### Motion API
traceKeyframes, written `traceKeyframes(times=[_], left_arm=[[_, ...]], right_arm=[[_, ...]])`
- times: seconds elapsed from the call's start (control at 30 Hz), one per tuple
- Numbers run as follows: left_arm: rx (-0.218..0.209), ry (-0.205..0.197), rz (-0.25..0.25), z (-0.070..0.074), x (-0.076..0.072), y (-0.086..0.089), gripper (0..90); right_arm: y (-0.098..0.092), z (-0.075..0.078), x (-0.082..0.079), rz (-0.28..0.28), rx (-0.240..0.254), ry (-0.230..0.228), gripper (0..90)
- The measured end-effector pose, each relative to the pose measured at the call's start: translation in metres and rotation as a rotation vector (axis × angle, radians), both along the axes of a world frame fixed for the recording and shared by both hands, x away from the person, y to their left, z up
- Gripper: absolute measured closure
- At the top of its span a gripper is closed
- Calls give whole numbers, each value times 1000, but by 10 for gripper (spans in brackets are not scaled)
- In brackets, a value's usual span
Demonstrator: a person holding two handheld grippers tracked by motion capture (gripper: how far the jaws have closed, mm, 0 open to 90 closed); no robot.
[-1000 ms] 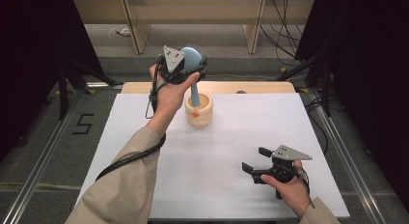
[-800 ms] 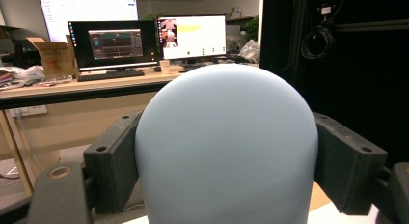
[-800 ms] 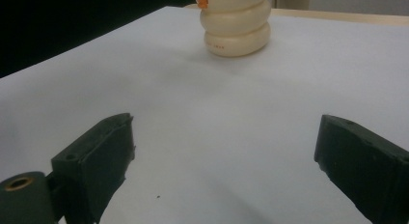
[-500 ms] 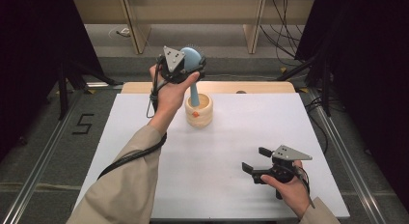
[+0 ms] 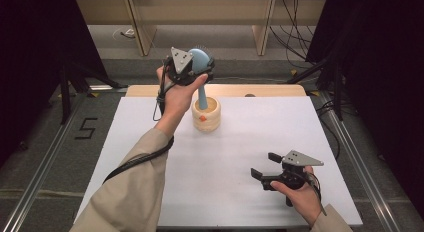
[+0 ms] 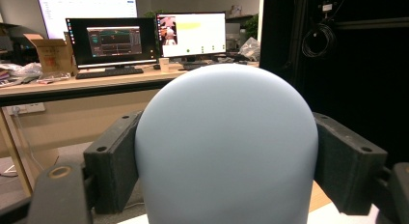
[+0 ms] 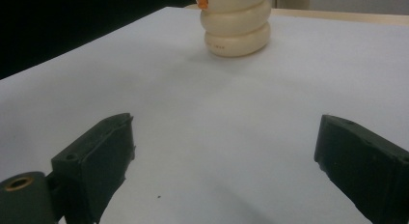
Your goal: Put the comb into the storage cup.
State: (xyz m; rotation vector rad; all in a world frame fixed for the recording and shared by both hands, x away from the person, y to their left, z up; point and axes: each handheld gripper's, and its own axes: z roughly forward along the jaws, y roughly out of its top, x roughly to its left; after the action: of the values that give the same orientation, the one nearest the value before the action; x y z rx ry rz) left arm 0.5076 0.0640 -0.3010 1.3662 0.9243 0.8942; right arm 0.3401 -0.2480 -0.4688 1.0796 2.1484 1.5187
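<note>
We see the cream ribbed holder [image 5: 206, 116] near the table's [image 5: 150, 142] far edge, the blue brush's [image 5: 201, 67] handle inside. Our left gripper [image 5: 200, 67] clamps its rounded head from above — our right gripper [image 5: 264, 164] rests wide open, holding nothing, near the front right corner.

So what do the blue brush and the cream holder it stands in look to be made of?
The blue brush looks like matte moulded plastic or silicone: an even pale blue, a smooth rounded head, no shine or grain. The cream holder looks like glossy plastic or glazed ceramic, I can't tell which: stacked rounded rings with soft highlights and an orange mark. The left gripper clamps the brush head.
</note>
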Motion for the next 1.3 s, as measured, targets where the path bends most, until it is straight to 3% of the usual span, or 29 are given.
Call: traceKeyframes(times=[1.3], left_arm=[[5, 30, -13, -17, 4, -8, 195]], right_arm=[[0, 0, 0, 2, -2, 0, 77]])
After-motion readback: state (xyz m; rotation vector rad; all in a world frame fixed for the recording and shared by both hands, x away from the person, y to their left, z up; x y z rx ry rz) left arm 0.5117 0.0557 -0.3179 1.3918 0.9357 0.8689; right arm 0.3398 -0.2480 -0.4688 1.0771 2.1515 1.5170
